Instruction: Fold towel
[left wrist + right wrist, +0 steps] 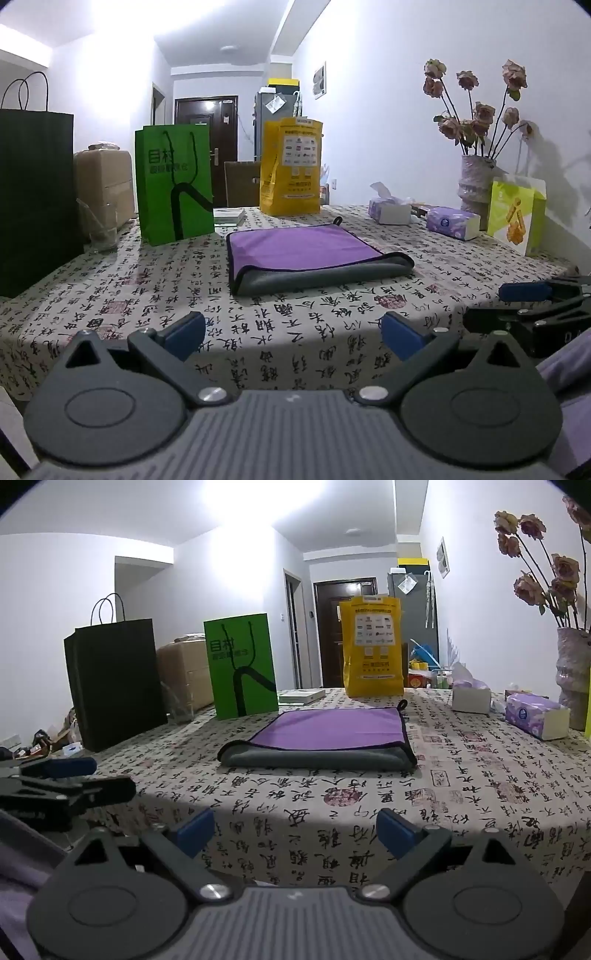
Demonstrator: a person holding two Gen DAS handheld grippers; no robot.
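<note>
A purple towel with a grey underside (306, 254) lies folded flat in the middle of the table; it also shows in the right wrist view (325, 738). A small black loop sticks up at its far corner. My left gripper (293, 332) is open and empty, held back near the table's front edge, well short of the towel. My right gripper (295, 829) is open and empty too, also near the front edge. Each gripper shows in the other's view, the right one (528, 295) at the right edge and the left one (62, 771) at the left edge.
The table has a cloth with black calligraphy (295, 314). Behind the towel stand a black bag (33, 192), a green bag (173, 181) and a yellow bag (290, 166). Tissue packs (452, 221), a vase of dried flowers (474, 181) and a glass (99, 225) stand around.
</note>
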